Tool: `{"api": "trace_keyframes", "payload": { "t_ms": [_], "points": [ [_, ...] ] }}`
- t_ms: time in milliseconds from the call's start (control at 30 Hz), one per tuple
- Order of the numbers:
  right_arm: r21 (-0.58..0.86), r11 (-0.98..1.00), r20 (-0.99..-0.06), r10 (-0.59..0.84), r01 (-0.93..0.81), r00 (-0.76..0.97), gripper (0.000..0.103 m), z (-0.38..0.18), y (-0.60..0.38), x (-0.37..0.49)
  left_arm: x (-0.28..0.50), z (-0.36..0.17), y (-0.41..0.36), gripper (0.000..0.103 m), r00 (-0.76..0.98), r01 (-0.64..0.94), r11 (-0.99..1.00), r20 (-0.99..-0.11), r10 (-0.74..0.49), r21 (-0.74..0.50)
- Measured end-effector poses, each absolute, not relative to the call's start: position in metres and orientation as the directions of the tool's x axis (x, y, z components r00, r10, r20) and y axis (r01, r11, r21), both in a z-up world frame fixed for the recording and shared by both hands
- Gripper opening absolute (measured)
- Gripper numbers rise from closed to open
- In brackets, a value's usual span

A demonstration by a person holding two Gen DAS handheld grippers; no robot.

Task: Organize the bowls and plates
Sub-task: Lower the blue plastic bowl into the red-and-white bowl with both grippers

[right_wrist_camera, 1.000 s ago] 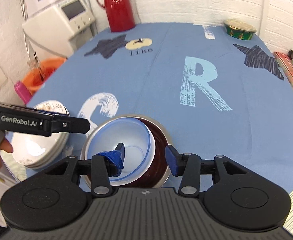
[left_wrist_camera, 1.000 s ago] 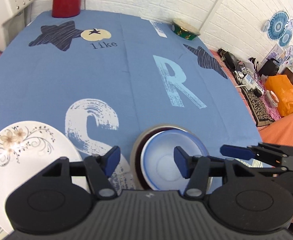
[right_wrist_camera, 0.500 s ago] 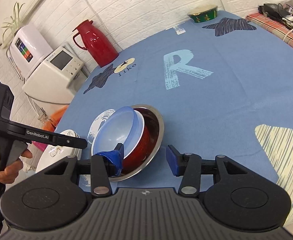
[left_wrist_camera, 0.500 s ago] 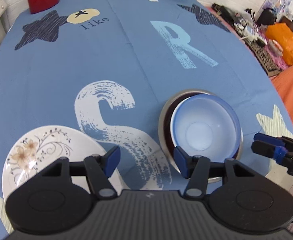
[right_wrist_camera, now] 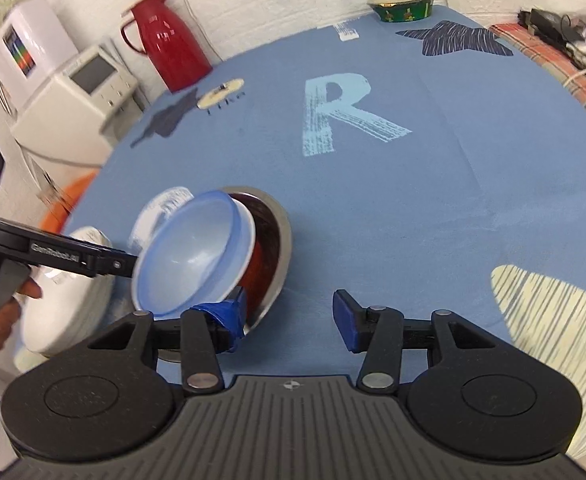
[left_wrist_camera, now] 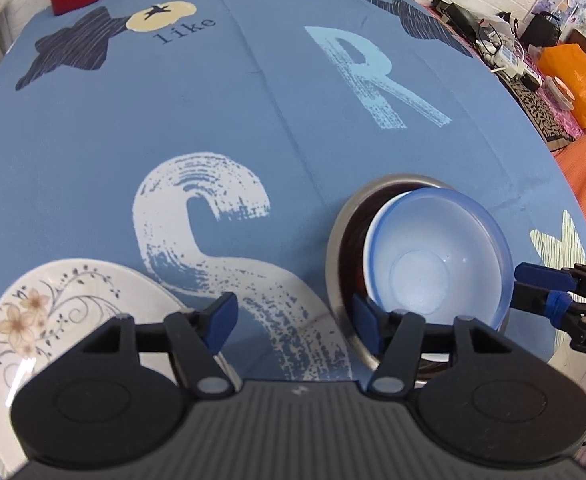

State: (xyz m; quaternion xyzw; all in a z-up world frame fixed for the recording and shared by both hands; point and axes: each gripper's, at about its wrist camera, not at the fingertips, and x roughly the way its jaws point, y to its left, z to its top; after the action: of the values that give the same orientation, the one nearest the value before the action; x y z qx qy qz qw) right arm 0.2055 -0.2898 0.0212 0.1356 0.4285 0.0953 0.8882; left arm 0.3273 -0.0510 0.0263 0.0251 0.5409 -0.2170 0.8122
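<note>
Blue bowl (left_wrist_camera: 433, 256) sits just fwd-right of my left tool (left_wrist_camera: 293, 320), nearer my right tool (right_wrist_camera: 289, 314); both gape, empty.

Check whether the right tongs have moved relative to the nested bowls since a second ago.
Yes. In the right wrist view the right tongs have pulled back and to the right: the blue bowl now sits left of them rather than between their fingers.

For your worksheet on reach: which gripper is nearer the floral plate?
Left. The left gripper hangs open right beside the floral plate; the right gripper, also open, sits past the stacked bowls, on their far side from it.
</note>
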Motion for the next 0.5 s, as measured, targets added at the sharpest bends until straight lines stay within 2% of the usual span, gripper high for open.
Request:
{"api": "trace_keyframes", "payload": {
  "t_ms": [200,500],
  "points": [
    [0.226,0.972,-0.788,0.22,-0.063,0.574,0.035,0.02,-0.282,0.226,0.327,0.018,-0.052,0.061,0.321,0.39,0.896,-0.88,-0.349,-0.213],
    [0.295,0.951,-0.805,0.197,0.089,0.559,0.046,0.004,-0.29,0.234,0.328,0.016,-0.051,0.062,0.323,0.407,0.887,-0.874,-0.362,-0.217]
  ]
}}
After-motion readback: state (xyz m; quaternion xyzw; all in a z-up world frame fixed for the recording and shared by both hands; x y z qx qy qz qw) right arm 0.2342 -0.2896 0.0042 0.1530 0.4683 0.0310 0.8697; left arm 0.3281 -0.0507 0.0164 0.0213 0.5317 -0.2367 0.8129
